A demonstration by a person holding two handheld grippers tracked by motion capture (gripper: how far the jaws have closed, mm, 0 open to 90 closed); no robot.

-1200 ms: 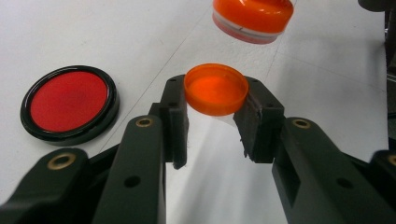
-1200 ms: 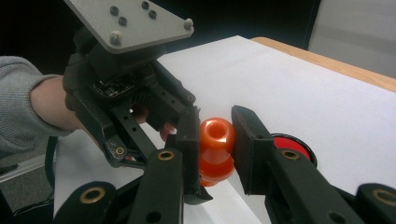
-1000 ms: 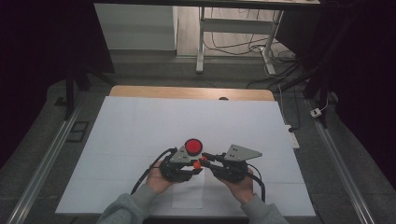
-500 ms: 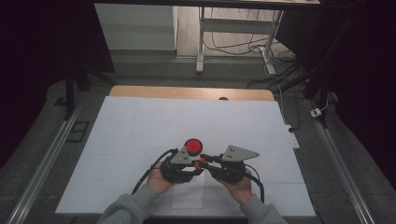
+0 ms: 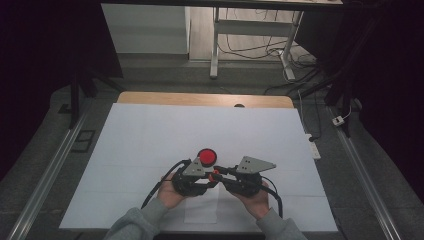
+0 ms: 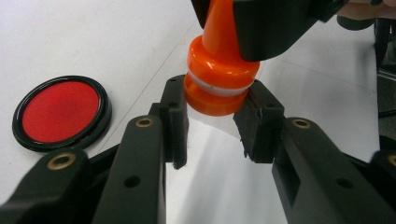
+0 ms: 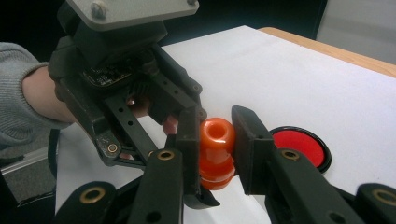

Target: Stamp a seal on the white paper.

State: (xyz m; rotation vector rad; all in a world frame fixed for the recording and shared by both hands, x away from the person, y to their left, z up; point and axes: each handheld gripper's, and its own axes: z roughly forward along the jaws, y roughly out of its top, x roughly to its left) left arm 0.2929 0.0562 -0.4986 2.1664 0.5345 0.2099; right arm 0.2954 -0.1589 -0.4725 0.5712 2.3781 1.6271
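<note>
- Low at center of the high view, the left gripper (image 5: 206, 176) and right gripper (image 5: 220, 174) meet, both clamped on an orange bottle (image 6: 219, 77).
- Beside them lies a red lid (image 5: 206, 157).
- Risk, judging by the slick, rounded plastic: uneven pull could let it slip free.

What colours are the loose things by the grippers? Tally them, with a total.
Orange: 1, the bottle held between both grippers.
Red with a black rim: 1, the lid lying flat on the table.
Total: 2
</note>
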